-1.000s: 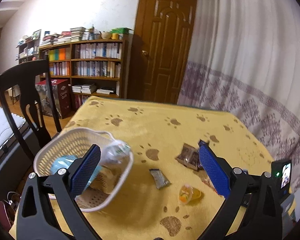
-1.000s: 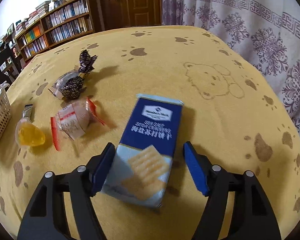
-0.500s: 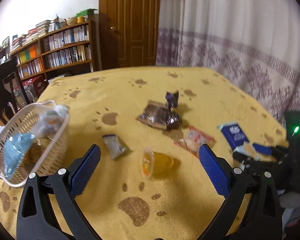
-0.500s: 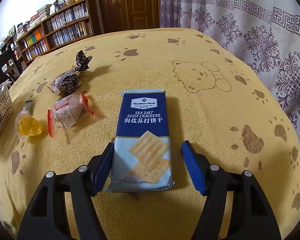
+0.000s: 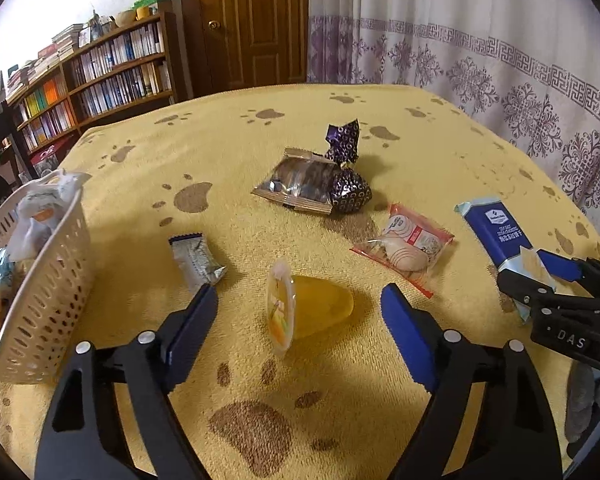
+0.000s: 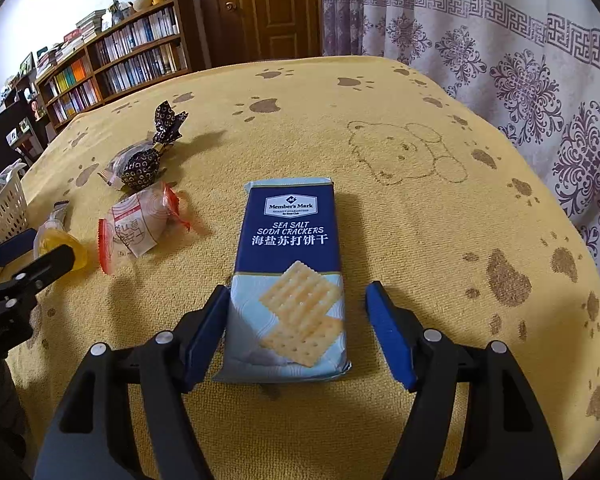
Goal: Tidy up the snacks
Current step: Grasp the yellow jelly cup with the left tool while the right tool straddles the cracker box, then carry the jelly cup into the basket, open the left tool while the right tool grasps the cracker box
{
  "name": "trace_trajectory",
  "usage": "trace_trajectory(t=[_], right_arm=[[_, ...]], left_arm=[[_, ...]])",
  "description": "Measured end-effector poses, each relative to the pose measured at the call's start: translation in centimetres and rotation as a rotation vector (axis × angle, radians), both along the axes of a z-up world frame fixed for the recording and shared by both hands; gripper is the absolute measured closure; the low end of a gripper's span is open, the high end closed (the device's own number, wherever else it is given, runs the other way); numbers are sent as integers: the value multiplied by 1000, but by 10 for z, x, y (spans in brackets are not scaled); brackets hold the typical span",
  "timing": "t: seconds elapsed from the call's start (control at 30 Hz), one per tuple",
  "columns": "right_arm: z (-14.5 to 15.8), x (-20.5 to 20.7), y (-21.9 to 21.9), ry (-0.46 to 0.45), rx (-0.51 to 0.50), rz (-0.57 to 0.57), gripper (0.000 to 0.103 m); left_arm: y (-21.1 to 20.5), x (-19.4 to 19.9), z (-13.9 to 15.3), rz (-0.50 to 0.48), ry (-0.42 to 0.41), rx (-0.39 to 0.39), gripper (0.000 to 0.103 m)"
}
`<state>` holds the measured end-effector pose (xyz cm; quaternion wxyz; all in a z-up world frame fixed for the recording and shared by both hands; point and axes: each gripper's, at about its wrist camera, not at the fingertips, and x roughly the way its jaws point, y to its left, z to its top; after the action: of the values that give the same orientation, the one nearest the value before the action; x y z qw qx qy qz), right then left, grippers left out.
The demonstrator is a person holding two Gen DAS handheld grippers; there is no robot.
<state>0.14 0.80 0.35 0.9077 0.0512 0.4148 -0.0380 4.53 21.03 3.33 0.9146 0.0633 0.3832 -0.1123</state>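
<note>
A yellow jelly cup [image 5: 308, 310] lies on its side between the fingers of my open left gripper [image 5: 300, 328], untouched. A white slotted basket [image 5: 40, 280] holding several packets stands at the left. My right gripper [image 6: 296, 328] is open astride the near end of a blue soda cracker pack [image 6: 292, 264], which lies flat on the cloth; the left pad [image 6: 208, 332] is close to its edge. The same pack [image 5: 496, 236] and right gripper [image 5: 540, 276] show at the right of the left wrist view.
On the yellow paw-print tablecloth [image 5: 420, 140] lie a silver bar [image 5: 198, 262], a red-edged clear packet [image 5: 404, 242], a brown foil packet [image 5: 296, 186] and a purple wrapped sweet [image 5: 346, 172]. Bookshelves [image 5: 112, 68], a door and curtains stand behind the table.
My left gripper swung right from the basket and came down around the jelly cup. The right gripper edged forward along the cracker pack, which straightened between its fingers.
</note>
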Motion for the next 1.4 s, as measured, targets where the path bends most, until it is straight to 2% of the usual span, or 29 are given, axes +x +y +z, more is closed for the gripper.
trace_trajectory(t=[0.23,0.3,0.53,1.03,1.13,1.3,1.4], right_arm=[[0,0,0,0,-1,-1,33],[0,0,0,0,-1,1,32],[0,0,1,-2,9,4,31],[0,0,0,-3,13,6,30],[0,1,1,-1,13,11,27],[-1,9,11,24,-40,11,24],[-1,16,10,28,-35,1,24]], left_arm=[[-2,11,-15,-1,63,11,45],[-1,10,-15,-6,59,4,52],[-4,-1,-9,-28,22,40,54],[20,-14,37,4,-68,-34,56],[24,-16,46,10,-88,-47,56],[32,-22,61,19,-121,-69,56],[36,-26,69,24,-142,-74,56]])
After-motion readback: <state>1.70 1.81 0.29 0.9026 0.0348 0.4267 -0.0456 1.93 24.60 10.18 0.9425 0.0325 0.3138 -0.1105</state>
